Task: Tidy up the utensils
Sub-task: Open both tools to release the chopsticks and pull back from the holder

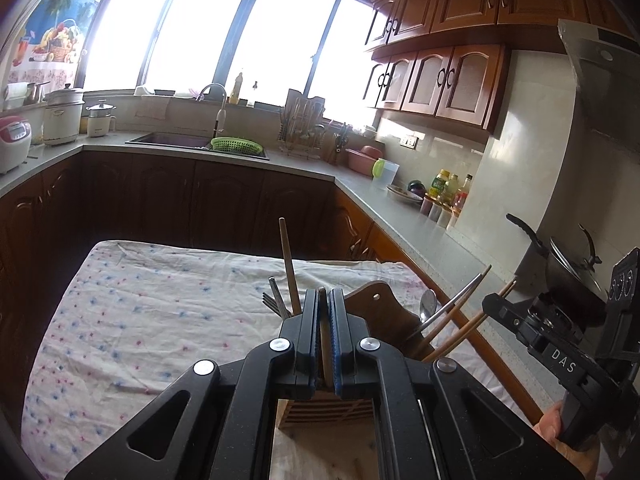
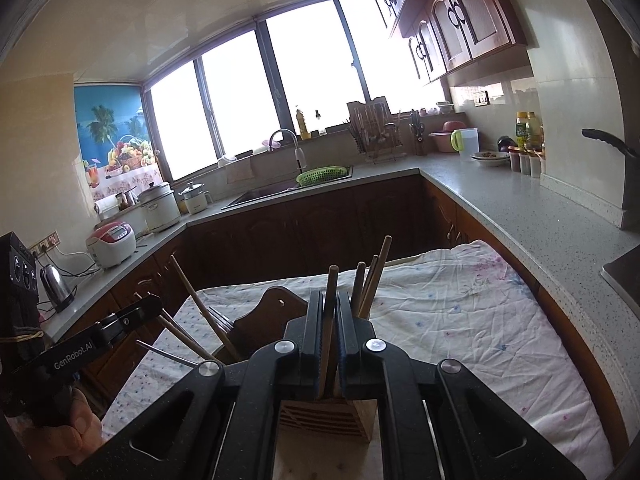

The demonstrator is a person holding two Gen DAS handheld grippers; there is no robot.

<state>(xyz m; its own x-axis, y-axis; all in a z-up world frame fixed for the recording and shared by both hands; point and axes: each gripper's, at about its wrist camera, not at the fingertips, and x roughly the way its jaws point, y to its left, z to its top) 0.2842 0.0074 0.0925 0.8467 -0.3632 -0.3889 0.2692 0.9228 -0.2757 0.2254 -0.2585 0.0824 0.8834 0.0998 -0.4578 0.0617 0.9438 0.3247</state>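
A slatted wooden utensil holder (image 1: 324, 410) stands on a cloth-covered table, also in the right wrist view (image 2: 326, 416). My left gripper (image 1: 323, 300) is shut on a thin wooden chopstick (image 1: 325, 336) standing in the holder. My right gripper (image 2: 330, 304) is shut on a wooden chopstick (image 2: 330, 292) upright over the holder. More chopsticks (image 1: 289, 264), forks (image 1: 276, 300) and a spoon (image 1: 428, 306) stick out of the holder. Its dark wooden back plate (image 1: 380, 308) rises behind. The other gripper shows at each view's edge (image 1: 560, 344) (image 2: 100, 332).
The table has a floral cloth (image 1: 140, 312). A grey counter (image 1: 420, 232) wraps around, with a sink and green basket (image 1: 236, 145), rice cookers (image 1: 60, 116), bottles (image 1: 444, 188), a kettle (image 2: 56, 288) and a black pot (image 1: 568, 264) close on the right.
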